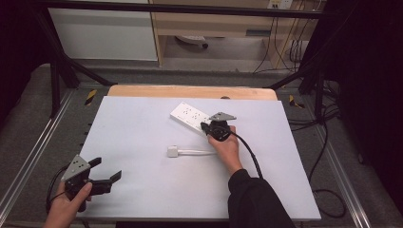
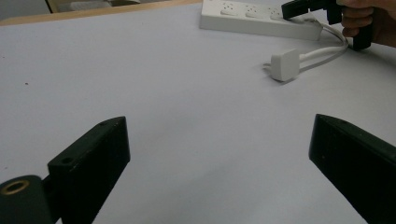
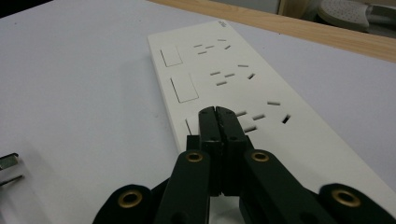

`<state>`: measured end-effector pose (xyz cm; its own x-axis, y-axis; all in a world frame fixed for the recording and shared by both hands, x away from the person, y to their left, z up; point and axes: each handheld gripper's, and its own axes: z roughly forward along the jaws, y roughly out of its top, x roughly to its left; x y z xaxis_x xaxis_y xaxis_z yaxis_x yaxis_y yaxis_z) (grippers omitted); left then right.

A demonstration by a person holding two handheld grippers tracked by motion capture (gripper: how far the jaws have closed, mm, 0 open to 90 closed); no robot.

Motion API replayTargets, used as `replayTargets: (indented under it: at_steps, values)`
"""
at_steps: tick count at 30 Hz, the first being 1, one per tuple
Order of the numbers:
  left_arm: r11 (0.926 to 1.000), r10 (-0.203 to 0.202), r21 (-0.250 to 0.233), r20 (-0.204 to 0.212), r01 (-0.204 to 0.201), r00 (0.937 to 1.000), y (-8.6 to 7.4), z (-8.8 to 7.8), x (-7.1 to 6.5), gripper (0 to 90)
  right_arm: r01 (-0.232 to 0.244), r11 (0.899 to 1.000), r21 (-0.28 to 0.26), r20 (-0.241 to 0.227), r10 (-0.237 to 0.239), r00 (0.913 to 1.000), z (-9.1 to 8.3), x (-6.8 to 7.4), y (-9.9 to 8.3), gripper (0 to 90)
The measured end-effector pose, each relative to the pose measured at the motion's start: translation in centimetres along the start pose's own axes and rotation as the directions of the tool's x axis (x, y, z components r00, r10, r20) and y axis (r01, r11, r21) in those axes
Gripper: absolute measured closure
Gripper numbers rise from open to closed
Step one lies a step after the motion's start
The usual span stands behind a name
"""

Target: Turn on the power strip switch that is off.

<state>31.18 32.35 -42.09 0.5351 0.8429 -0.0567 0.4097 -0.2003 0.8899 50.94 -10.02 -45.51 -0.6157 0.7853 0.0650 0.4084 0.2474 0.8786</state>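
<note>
White power strip, black gripper, white table.

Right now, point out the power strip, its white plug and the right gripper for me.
power strip (image 3: 261, 88), right gripper view, top face beside the socket slots.
white plug (image 2: 285, 65), left gripper view, its square white body.
right gripper (image 3: 217, 112), right gripper view, tips of the shut jaws over the strip's nearest switch.

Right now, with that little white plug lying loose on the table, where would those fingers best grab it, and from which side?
Probably across the white plug's squarish body, on its two flat sides, coming down from above. It lies flat on the table, and its cord trails toward the right gripper, so the body is the firm, free part. The open left gripper is free to do it.
</note>
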Motion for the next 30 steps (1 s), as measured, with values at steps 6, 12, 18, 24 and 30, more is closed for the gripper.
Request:
replayTargets:
  at_steps: [6,12,18,24,30]
  values:
    - [1.0000,0.000,0.000,-0.001,0.000,1.0000,0.00,0.01,0.02,5.5,-0.008,1.000,0.006,0.000,0.008,1.0000,-0.02,-0.05,0.09,90.0]
    - [1.0000,-0.005,0.000,0.000,0.005,1.0000,-0.02,-0.01,0.09,5.5,-0.019,1.000,0.003,-0.016,0.019,0.9997,0.15,0.14,0.14,90.0]
    - [1.0000,-0.003,-0.001,-0.001,0.003,1.0000,-0.02,-0.02,0.09,5.5,-0.028,1.000,0.010,-0.012,0.029,0.9995,0.19,0.17,0.27,90.0]
    - [1.0000,-0.004,-0.001,-0.001,0.004,1.0000,-0.02,-0.04,0.12,5.5,-0.037,0.999,0.000,-0.011,0.037,0.9993,0.08,0.12,0.37,90.0]
    - [1.0000,-0.003,-0.001,-0.001,0.003,1.0000,-0.03,-0.02,0.09,5.5,-0.068,0.998,-0.018,-0.021,0.068,0.9975,-0.16,-0.05,0.61,90.0]
